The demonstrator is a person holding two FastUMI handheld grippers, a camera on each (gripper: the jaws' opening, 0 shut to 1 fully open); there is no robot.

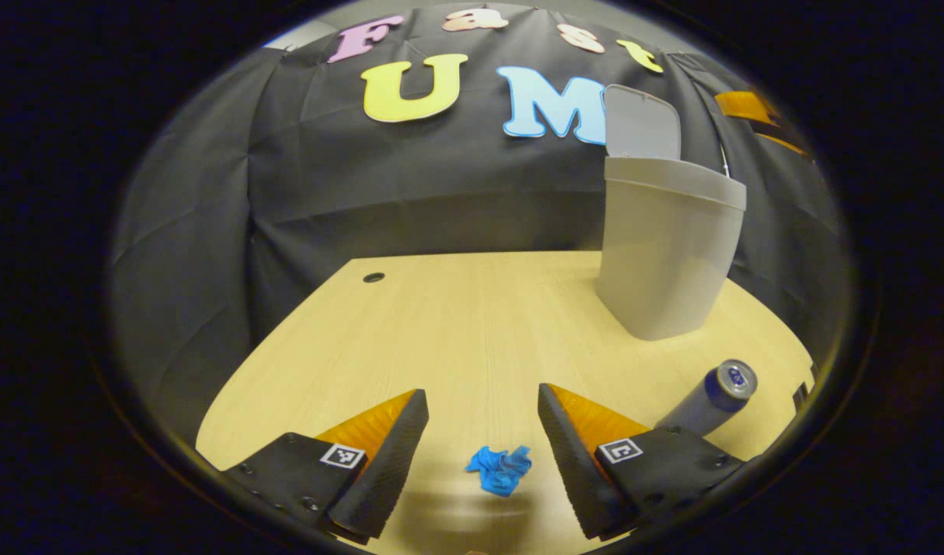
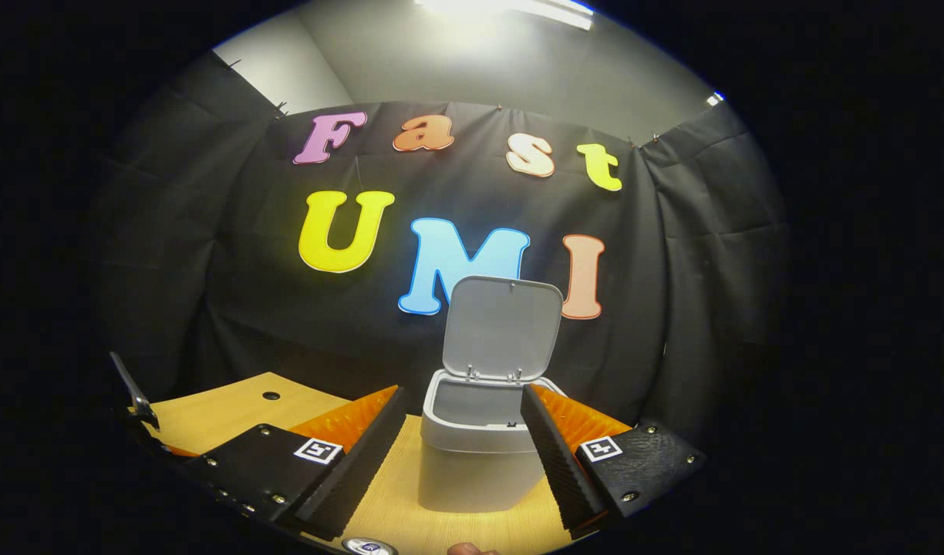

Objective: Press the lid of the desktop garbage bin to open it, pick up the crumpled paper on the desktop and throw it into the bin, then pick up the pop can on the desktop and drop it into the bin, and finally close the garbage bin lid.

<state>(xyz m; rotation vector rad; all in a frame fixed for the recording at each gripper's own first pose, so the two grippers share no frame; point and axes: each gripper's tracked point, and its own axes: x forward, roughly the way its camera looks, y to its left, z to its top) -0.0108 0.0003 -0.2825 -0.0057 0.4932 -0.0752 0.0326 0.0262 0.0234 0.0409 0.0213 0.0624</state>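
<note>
Left claw point(image 1: 483, 443): jaws spread wide, holding nothing; low over the worktop point(image 1: 456, 324).
Crumpled paper point(image 1: 500, 469): blue wad on the worktop at 6 o'clock in the left gripper view, between the open fingers, touching neither.
Paper handling (judgement): very light, soft, will compress; pinch across the middle of the wad, little force needed. May spring loose or slip out if caught only by an edge fold.
Pop can point(image 1: 711, 397): at 4 o'clock in the left gripper view, just beyond the right-hand finger; whether it stands upright or leans I cannot tell.
Can handling (judgement): light, thin-walled, smooth; grip the side wall at mid-height, gently, since it could dent or slide.
Bin point(image 1: 665, 254): at 2 o'clock, well apart from paper; lid point(image 1: 642, 123) already raised.
Right claw point(image 2: 463, 447): jaws wide apart, empty; bin seen between them in the right gripper view, mouth open.
Step in hand (judgement): closing on the paper.
</note>
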